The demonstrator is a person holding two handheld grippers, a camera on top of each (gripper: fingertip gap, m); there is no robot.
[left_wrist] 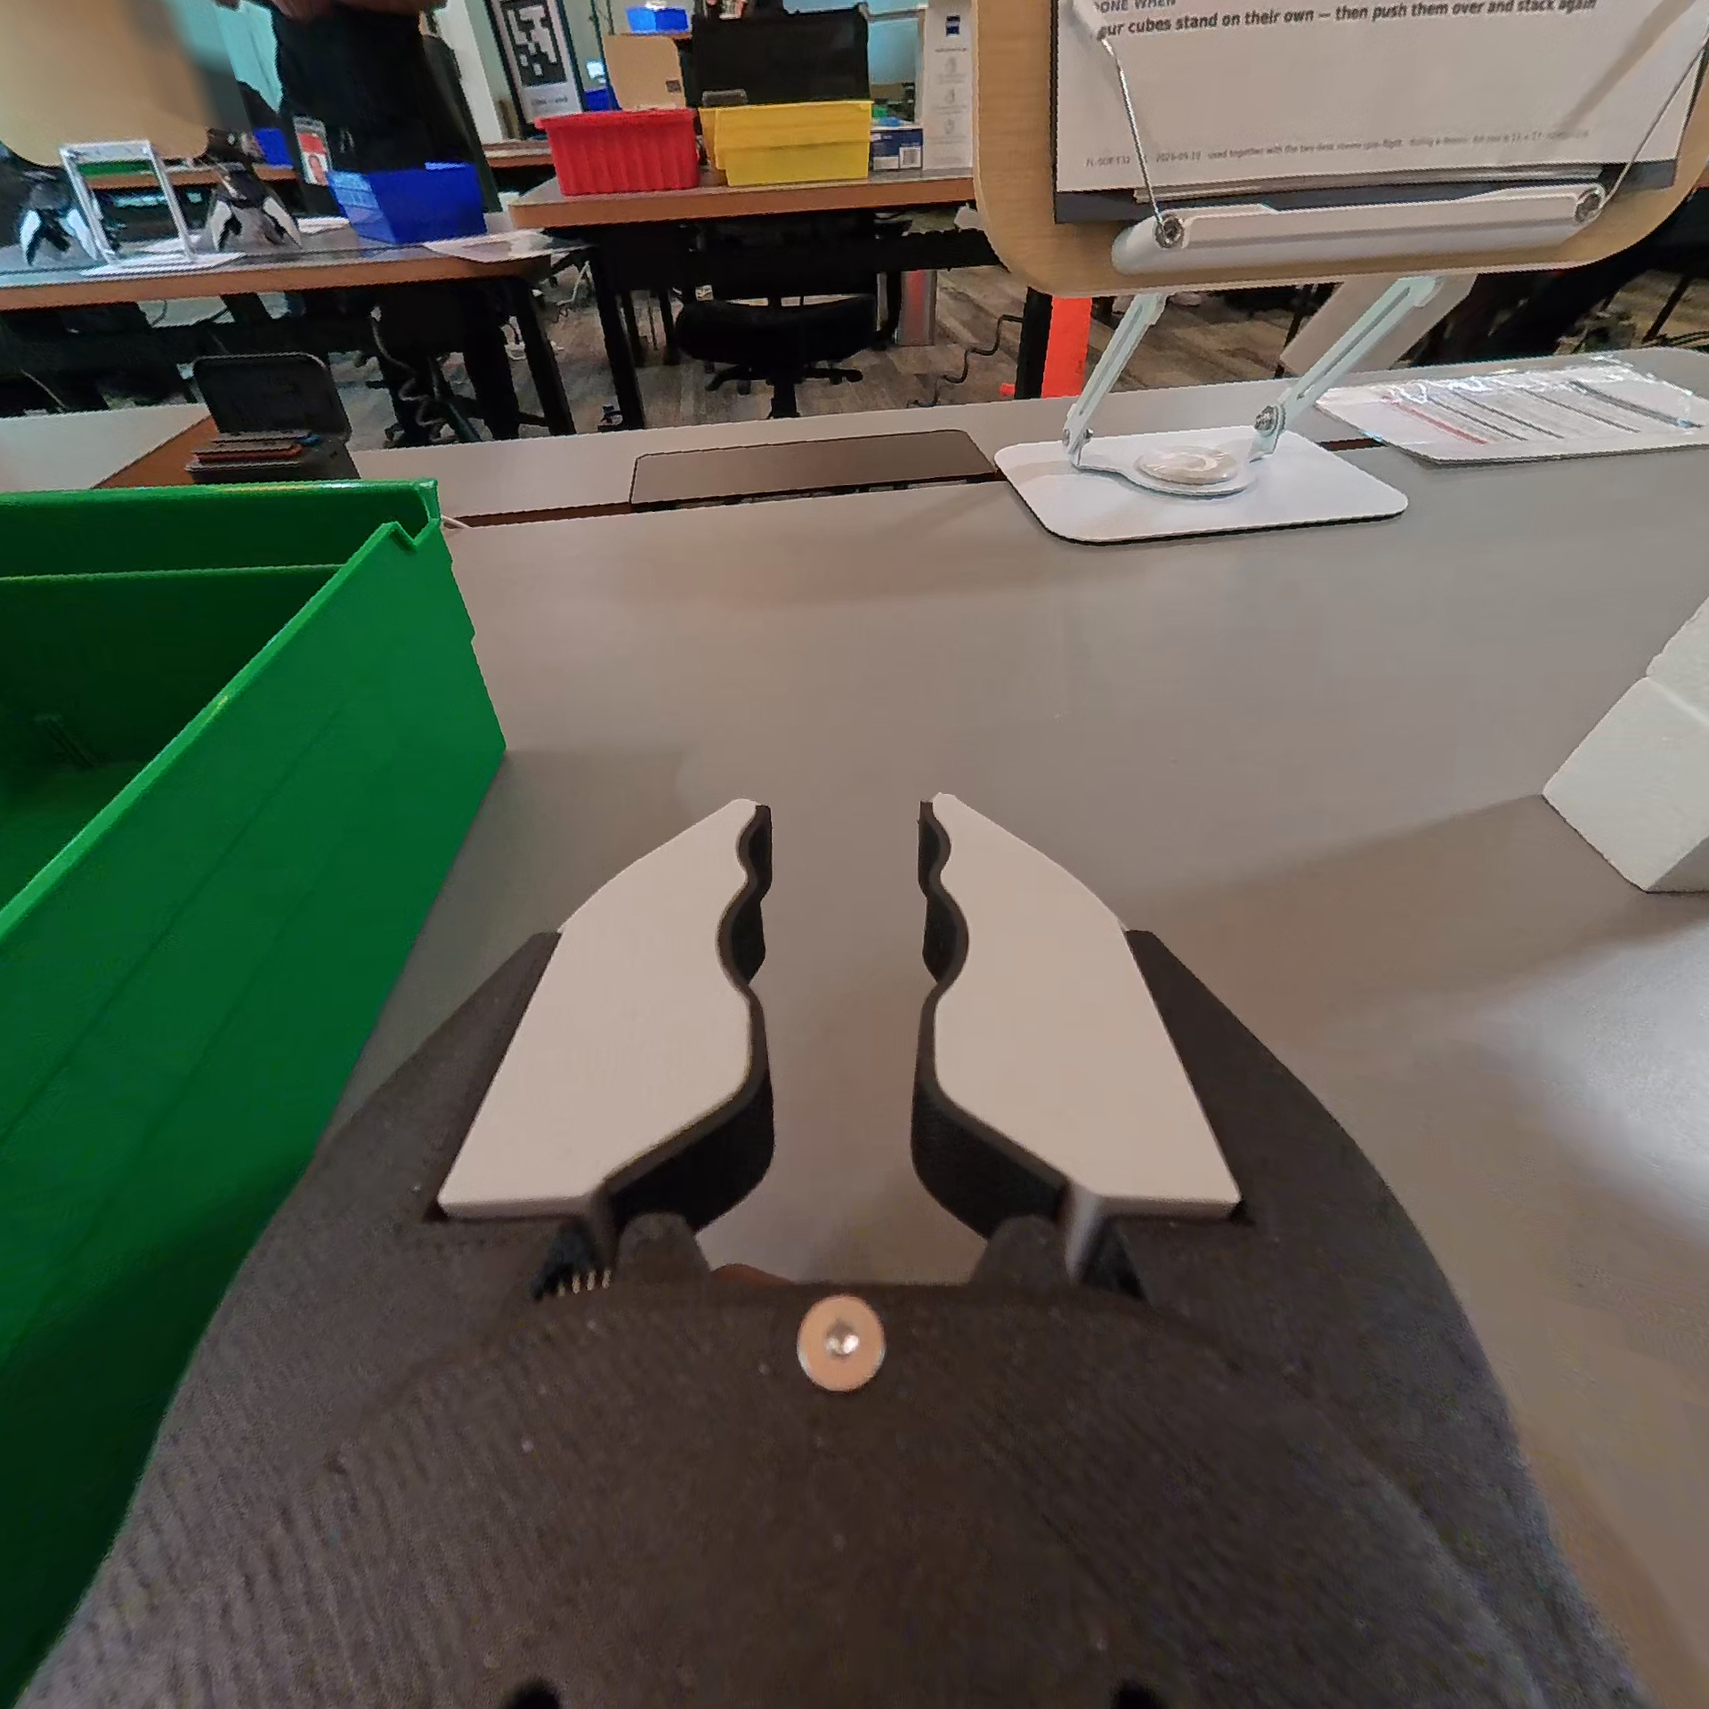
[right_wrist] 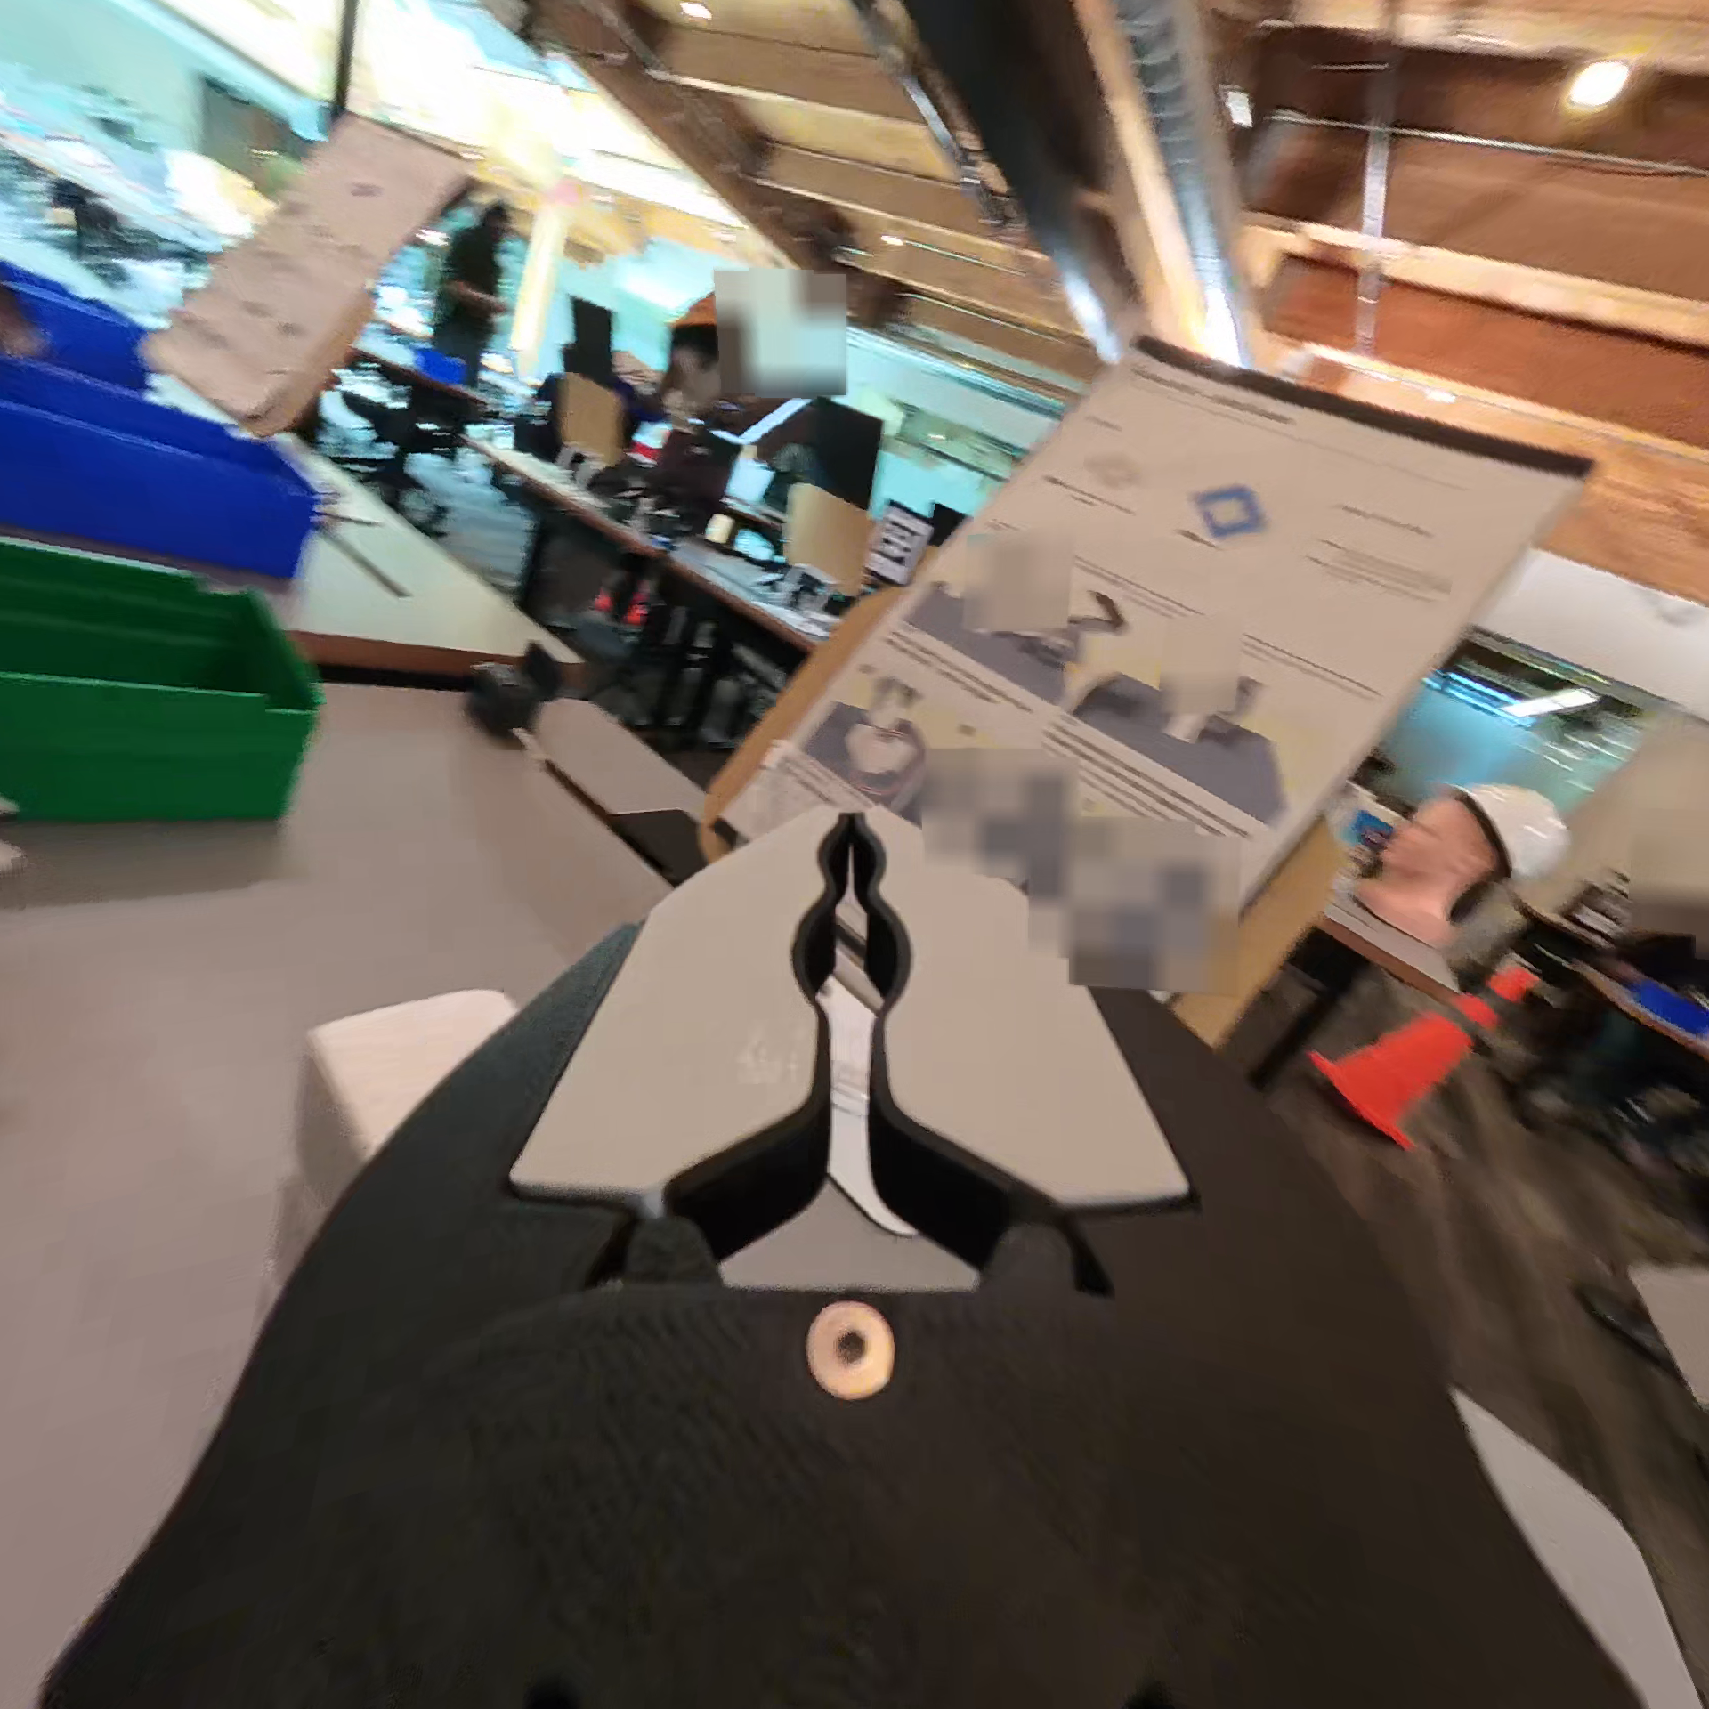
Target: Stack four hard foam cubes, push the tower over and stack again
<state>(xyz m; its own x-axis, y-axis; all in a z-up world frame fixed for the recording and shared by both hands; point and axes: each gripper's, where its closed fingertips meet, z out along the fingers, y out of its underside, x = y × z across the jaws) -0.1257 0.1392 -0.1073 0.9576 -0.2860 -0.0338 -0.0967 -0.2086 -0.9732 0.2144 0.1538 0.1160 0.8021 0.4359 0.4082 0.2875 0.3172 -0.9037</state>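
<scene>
In the left wrist view my left gripper is open, with only the grey table showing between its fingers. It hovers low, just right of a green bin. White foam blocks sit at the right edge, apart from it. In the right wrist view, which is tilted and blurred, my right gripper is shut. Its fingertips touch each other and no object shows between them. It is raised above the table, pointing toward a sheet on a wooden stand. A white block lies below it to the left.
The stand's white base and wooden board stand at the table's back right, with plastic-sleeved papers beside them. The green bin and blue bins sit at the left. An orange cone stands on the floor. There is about 40 cm between the tips of the two grippers.
</scene>
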